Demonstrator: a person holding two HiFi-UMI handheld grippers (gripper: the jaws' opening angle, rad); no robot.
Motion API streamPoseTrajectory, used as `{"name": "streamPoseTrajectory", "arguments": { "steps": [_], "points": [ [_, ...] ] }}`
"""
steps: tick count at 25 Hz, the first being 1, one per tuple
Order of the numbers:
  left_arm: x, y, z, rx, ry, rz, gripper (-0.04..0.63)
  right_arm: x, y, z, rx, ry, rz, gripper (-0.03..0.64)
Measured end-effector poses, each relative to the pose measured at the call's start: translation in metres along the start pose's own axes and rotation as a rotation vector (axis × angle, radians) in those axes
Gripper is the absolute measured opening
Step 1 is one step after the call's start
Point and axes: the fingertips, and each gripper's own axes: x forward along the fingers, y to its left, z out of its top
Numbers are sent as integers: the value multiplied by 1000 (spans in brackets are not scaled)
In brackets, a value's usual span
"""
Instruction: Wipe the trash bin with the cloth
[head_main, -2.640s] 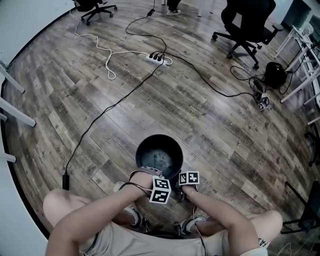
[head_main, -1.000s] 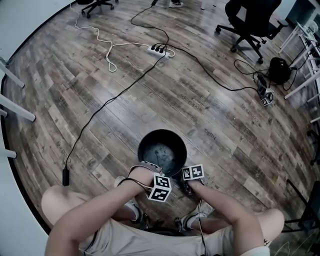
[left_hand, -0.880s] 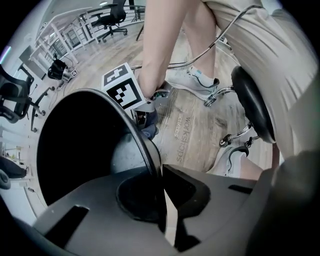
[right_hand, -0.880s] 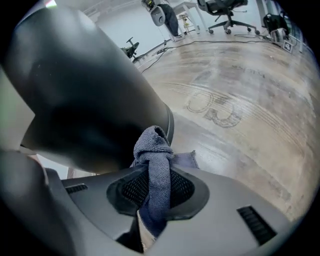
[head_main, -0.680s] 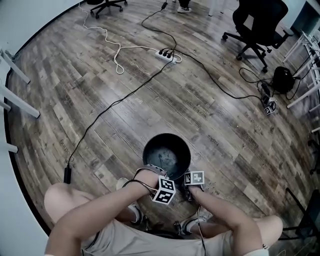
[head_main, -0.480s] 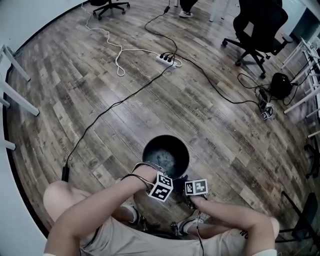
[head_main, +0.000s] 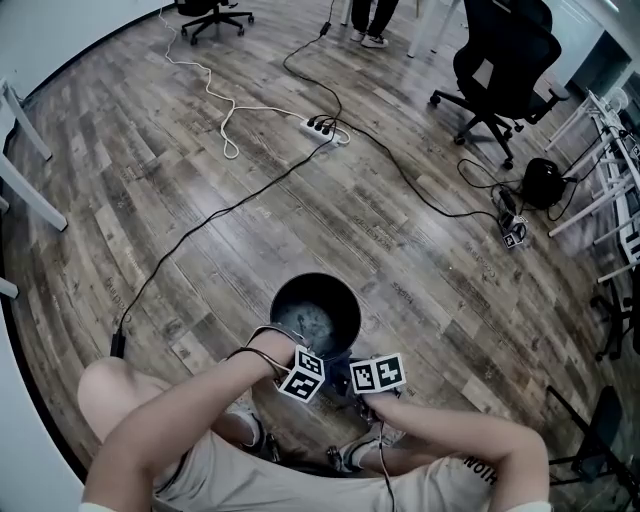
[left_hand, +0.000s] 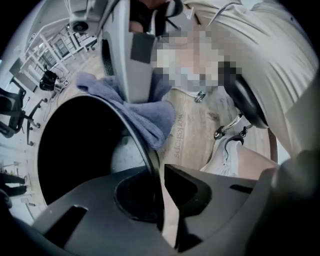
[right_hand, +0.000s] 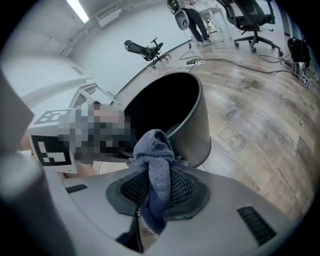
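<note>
1. While the bin (head_main: 284, 297) is standing upright on the floor (head_main: 400, 230), the wiping looks to be under way, probably at the rim's outside.
2. The cloth (right_hand: 155, 165) is bunching in the right gripper (right_hand: 152, 187), which is clamping it just beside the bin's wall; next it is needing pressing back onto that wall.
3. The left gripper (left_hand: 161, 175) is straddling the rim, jaws just closing but not yet pinching; a steadier hold seems called for.
4. Bin: dark, smooth, round, thin-walled; cloth: blue-grey, nubbly; floor: wood-grain planks.

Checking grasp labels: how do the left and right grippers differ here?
Contents: left gripper straddles the rim of the trash bin; right gripper holds the cloth. Grip: left's jaws have just been closing, with a gap showing beside the rim; right's jaws are clamped tight. Shared: both sit at the bin's near side.
</note>
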Motion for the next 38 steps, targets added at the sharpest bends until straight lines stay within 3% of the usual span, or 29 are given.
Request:
{"name": "streamPoseTrajectory", "arguments": {
  "steps": [1, 5, 11, 15, 17, 22, 23, 25, 31, 34, 38],
  "points": [
    [0, 3, 0, -7, -1, 13, 35, 6, -4, -2, 2, 3, 1, 77],
    [-1, 5, -2, -25, -15, 6, 32, 51, -27, -19, 11, -24, 4, 77],
    [0, 15, 9, -82, -20, 29, 31, 122, -93, -52, 157, -58, -74, 77],
    [4, 12, 19, -111, -22, 18, 31, 145, -120, -76, 272, -89, -19, 77],
    [4, 15, 22, -123, -32, 10, 32, 135, -126, -76, 288, -77, -32, 77],
    [-30, 25, 34, -206, -162, -15, 83, 71, -134, -34, 229, -76, -178, 77],
    [-40, 30, 36, -214, -179, -8, 122, 49, -136, -19, 211, -95, -202, 77],
    [-61, 37, 39, -221, -207, 1, 177, 0, -137, 13, 167, -145, -237, 77],
    [-109, 36, 60, -260, -343, -4, 178, -147, -117, 106, 75, -390, -245, 77],
    [-151, 52, 71, -346, -471, 81, 176, -208, -83, 146, 54, -564, -194, 77],
    [-259, 97, 55, -614, -771, 341, 176, -276, -22, 180, 8, -791, -106, 77]
  ]
}}
